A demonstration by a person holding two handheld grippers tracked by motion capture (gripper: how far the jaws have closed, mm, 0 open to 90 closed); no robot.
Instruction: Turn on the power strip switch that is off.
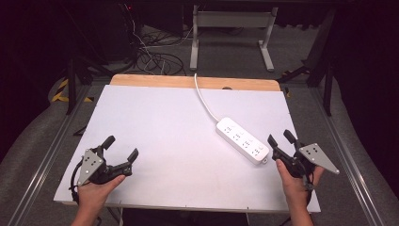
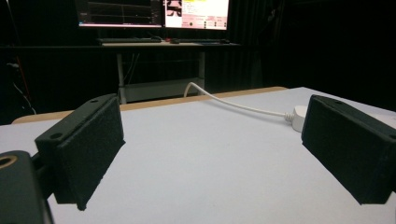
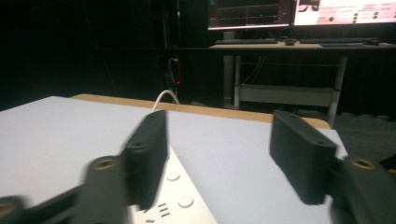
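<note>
The white power strip (image 1: 243, 140) lies near the desk's (image 1: 155, 117) right edge; right gripper (image 1: 278, 140) just beside it, fingers spread, empty; left gripper (image 1: 121, 147) by the near-left corner, fingers spread

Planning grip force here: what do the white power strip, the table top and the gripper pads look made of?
White power strip: smooth plastic, slightly glossy moulded shell. White table top: matte board, apparently laid over a wooden surface, tan at the far edge. Black pads: probably foam or rubber, grainy and dull.
</note>
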